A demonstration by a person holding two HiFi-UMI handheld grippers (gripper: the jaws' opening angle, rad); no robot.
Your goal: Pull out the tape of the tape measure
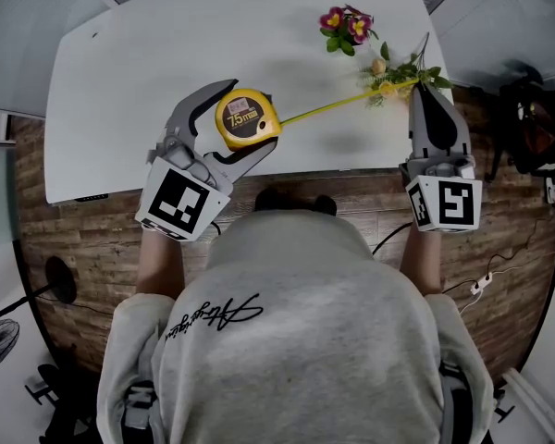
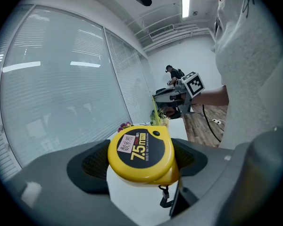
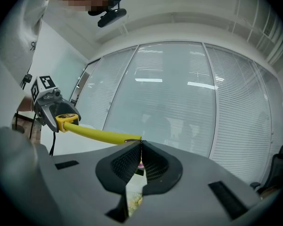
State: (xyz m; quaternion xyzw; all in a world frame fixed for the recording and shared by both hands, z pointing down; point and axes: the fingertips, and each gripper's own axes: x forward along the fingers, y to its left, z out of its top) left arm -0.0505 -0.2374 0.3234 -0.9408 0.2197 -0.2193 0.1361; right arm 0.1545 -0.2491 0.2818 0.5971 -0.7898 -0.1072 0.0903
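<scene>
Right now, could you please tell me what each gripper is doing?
Left gripper: closed on the tape measure.
Right gripper: closed on the end of the yellow tape.

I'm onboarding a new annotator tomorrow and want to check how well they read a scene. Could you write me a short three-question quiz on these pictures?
1. True or false: the left gripper is shut on the round yellow tape measure case.
2. What is pinched by the right gripper? A) a red pen B) the tip of the yellow tape blade C) nothing
3. Fill in: the pulled-out blade stretches between the two grippers over the white ____.

Key
1. True.
2. B.
3. table.
</scene>
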